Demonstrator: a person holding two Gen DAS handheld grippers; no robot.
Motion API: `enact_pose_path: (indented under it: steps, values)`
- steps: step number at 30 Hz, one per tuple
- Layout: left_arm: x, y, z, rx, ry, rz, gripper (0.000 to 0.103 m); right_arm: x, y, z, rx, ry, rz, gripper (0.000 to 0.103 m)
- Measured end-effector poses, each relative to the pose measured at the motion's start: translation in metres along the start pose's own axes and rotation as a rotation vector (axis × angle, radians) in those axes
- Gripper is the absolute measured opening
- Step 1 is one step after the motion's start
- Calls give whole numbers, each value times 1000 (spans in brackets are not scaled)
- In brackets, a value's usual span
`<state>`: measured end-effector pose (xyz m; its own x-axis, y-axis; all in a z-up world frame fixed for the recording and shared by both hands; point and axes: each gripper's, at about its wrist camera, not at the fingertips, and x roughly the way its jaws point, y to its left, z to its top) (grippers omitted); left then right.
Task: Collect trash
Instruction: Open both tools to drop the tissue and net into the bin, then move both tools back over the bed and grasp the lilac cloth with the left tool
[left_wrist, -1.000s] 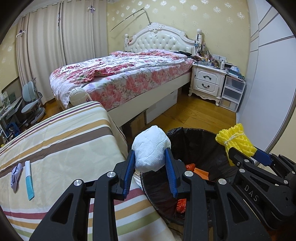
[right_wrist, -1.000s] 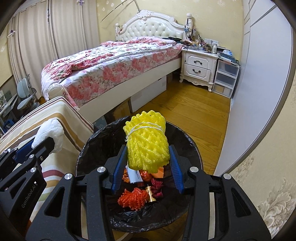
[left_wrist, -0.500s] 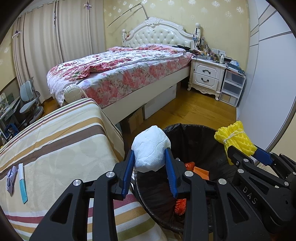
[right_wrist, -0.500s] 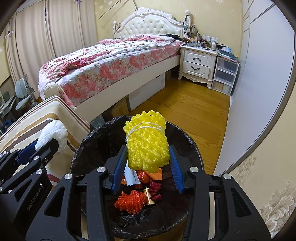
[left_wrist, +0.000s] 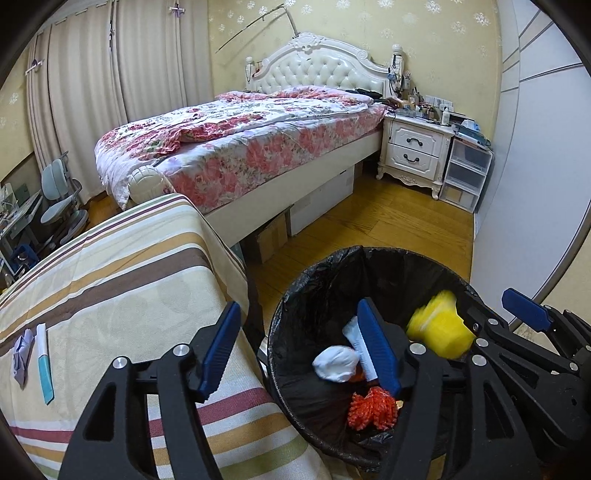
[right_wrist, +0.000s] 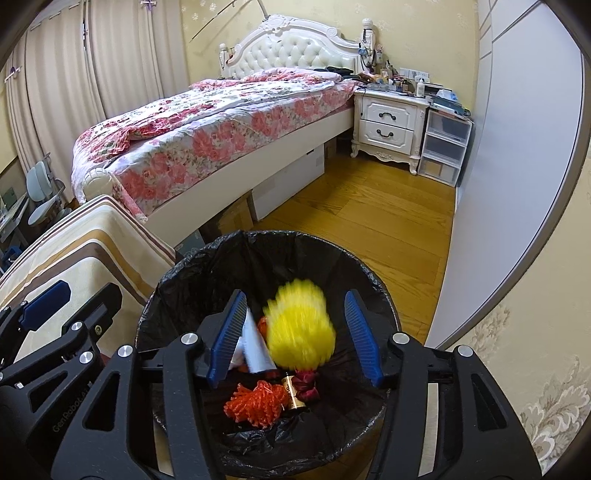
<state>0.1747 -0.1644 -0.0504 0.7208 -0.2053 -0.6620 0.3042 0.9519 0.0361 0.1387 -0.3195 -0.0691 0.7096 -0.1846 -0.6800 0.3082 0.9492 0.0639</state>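
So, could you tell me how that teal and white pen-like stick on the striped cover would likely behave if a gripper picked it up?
The teal and white stick looks straight and slim, so probably stiff and light. It lies flat on the soft striped cover, so fingers may press into fabric when closing. Its surface looks smooth, possibly slippery.

Yellow foam net (right_wrist: 301, 328) motion-blurred in both views — outline smeared, mesh unreadable, partly behind a right gripper (right_wrist: 295, 338) finger in the left view. Bin (right_wrist: 369, 266) near rim hidden behind gripper bodies; trash under the net and the white wad (left_wrist: 338, 363) only partly seen. Nightstand (left_wrist: 417, 146) clutter too small to identify — desk at far left cut by the lens edge.
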Motion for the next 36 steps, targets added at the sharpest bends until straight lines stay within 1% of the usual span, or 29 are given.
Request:
enact_pose_path:
  steps: [6,9,11,13,21,29,36]
  values:
    - [-1,1,-1,-1,-2,6,69,-4,-2,-1,5,-6,-13,56]
    - [-3,3,-2,1,-3,11,69,-5,-2,-2,8,-10,-23,62]
    - [-5,5,-3,2,-5,15,69,-6,-2,-2,9,-9,-28,63]
    - [-7,7,-3,0,-5,20,70,-6,-3,-3,10,-8,-29,69]
    - [-18,20,-6,-18,-17,45,70,-11,3,-4,5,-11,-34,73]
    - [-33,45,-12,-58,-22,77,70,-21,19,-7,-19,-17,-10,75]
    - [-46,83,-24,-111,-16,136,70,-27,53,-12,-70,-8,47,75]
